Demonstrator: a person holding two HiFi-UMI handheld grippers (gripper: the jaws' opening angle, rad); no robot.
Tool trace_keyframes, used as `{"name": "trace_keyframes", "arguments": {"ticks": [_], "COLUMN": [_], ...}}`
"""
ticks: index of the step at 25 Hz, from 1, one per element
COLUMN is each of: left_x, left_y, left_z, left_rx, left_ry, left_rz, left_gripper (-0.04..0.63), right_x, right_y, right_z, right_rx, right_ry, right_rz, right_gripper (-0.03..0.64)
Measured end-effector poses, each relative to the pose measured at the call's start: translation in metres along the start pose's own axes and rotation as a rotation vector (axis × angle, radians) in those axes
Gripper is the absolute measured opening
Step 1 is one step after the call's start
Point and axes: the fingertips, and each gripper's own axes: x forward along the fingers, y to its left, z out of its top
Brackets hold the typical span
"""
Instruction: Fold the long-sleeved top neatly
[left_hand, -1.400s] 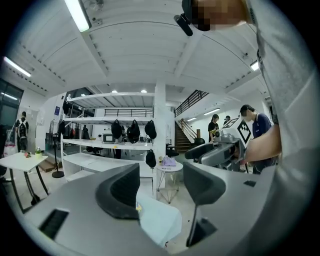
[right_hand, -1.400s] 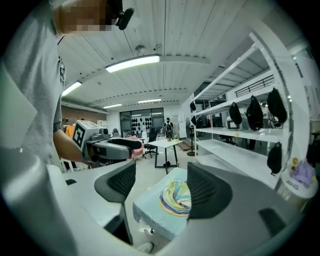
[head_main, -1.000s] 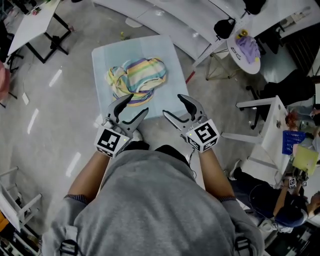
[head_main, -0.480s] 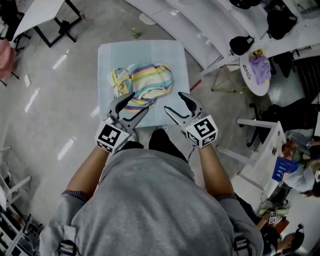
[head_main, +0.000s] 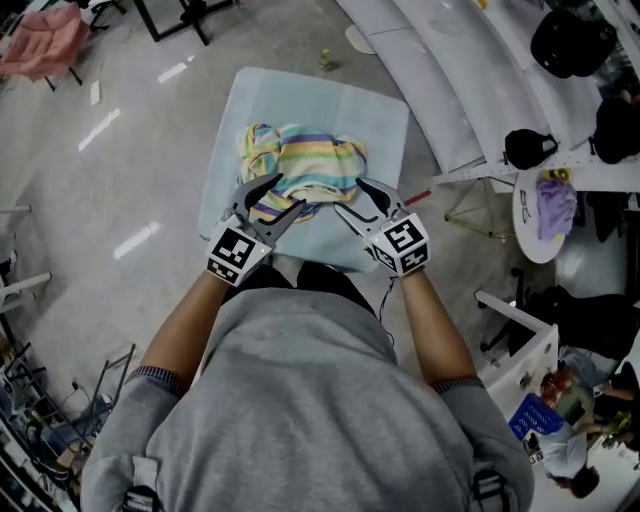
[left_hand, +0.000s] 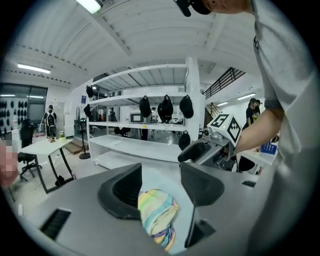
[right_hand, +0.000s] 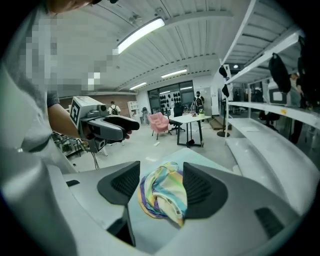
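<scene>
head view: the long-sleeved top (head_main: 300, 170), striped in pastel colours, lies crumpled in a heap at the middle of the pale blue worktop (head_main: 375, 115), nearer its near edge. the left gripper (head_main: 286, 193) and right gripper (head_main: 347, 195) hang over that near edge, fingers apart and closing, tips at the heap's near side, one on each flank. long white benches (head_main: 440, 80) run past the worktop's right edge, and a pink chair (head_main: 45, 45) stands off its far left corner. left gripper view: the heap shows beyond the gap between the fingers, unpinched, with the right gripper just beside it and shelving hung with black bags (left_hand: 165, 107) behind. right gripper view: the same gap frames the heap, with a white table (right_hand: 192, 120) beyond.
</scene>
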Motion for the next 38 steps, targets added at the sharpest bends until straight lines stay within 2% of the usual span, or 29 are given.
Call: {"name": "trace_keyframes", "arguments": {"ticks": [5,13,23,28,33,38], "left_x": [0.017,0.041,0.052,0.058,0.062,0.068], "left_y": [-0.007,0.0,0.03,0.04,0.042,0.042], "left_z": [-0.057,-0.151,-0.246,-0.274,-0.301,-0.314], "left_rx": [0.018,0.042,0.05,0.058,0.104,0.1], "left_ry": [0.116,0.315,0.518,0.571,0.62,0.633], "left_rz": [0.06,0.04,-0.004,-0.013,-0.035,-0.057], "left_gripper": [0.258,0.249,0.238,0.23,0.215,0.196], "right_x": [0.028,0.059,0.105,0.121,0.129,0.136], "right_y": [-0.01,-0.018,-0.031,-0.037,-0.039,-0.04], "right_z": [-0.042,-0.098,-0.159,-0.18,-0.19,-0.198], "right_rx": [-0.021,-0.032,-0.03,-0.024,-0.019,-0.017], "right_ry": [0.082,0.209,0.379,0.434,0.456,0.466], "right_rz": [0.083,0.125,0.106,0.097,0.095,0.097], "right_gripper": [0.27,0.262,0.232,0.23,0.224,0.219]}}
